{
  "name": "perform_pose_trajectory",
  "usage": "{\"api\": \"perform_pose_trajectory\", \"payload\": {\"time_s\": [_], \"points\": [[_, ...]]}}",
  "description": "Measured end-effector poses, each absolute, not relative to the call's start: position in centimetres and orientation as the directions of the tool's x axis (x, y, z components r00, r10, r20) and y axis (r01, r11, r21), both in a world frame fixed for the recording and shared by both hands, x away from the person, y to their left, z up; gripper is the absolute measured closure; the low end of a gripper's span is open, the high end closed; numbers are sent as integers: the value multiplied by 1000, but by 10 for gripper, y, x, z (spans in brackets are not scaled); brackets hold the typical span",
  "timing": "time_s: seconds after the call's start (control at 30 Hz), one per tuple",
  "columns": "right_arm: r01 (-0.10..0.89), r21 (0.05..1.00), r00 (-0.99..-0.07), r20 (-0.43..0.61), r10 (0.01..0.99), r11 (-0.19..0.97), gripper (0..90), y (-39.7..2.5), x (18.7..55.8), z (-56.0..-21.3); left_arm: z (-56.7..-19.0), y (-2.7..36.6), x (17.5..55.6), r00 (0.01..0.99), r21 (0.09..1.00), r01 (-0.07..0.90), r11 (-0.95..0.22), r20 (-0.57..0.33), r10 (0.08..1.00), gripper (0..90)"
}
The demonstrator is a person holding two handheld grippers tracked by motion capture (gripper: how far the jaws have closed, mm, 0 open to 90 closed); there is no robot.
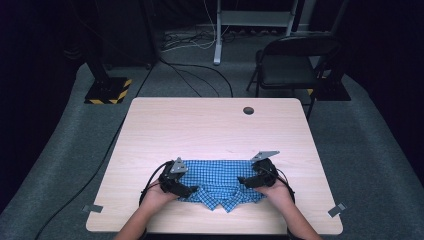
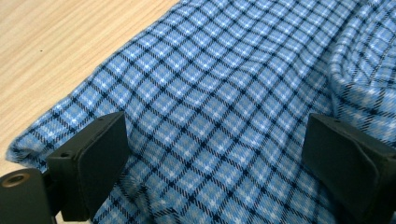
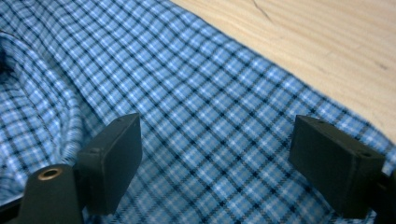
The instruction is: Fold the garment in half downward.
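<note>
Folded blue checked shirt [image 1: 220,184] low centre on the table [image 1: 210,125], left gripper [image 1: 186,190] and right gripper [image 1: 245,181] over its ends, jaws spread wide, gripping nothing.

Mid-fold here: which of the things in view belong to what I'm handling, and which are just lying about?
In the job:
- folded blue checked cotton shirt, collar toward the person
- left claw, open, over the shirt's left side
- right claw, open, over its right side
- light wooden table under the shirt

Just lying about:
- black folding chair beyond the table
- loose cables on the grey floor
</note>
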State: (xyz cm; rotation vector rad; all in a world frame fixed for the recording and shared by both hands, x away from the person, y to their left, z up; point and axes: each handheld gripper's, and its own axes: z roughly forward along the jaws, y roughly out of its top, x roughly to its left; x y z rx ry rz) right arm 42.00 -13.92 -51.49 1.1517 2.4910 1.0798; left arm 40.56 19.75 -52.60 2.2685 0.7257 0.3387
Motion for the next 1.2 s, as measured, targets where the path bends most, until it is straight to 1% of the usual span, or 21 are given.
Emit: {"api": "perform_pose_trajectory", "payload": {"time_s": [0.27,0.57,0.77,0.87,1.0,1.07,1.2], "points": [[578,709,-671,130,730,405,150,-141,416,-521,-531,197,404,806,715,389,-582,42,590,57],[557,719,-677,103,728,416,148,-143,414,-523,-530,196,404,809,710,384,-591,50,586,52],[549,712,-683,81,726,438,126,-140,413,-523,-530,196,404,806,707,391,-589,47,591,48],[561,703,-681,92,727,437,103,-138,413,-520,-528,195,404,804,701,396,-592,46,593,48],[552,733,-688,129,714,399,90,-141,409,-514,-526,197,403,804,703,405,-584,30,594,42],[535,743,-702,126,701,402,69,-143,405,-512,-526,198,402,803,707,403,-582,32,595,43],[511,741,-715,85,694,436,72,-148,396,-511,-525,199,400,803,708,398,-584,38,594,42]]}}
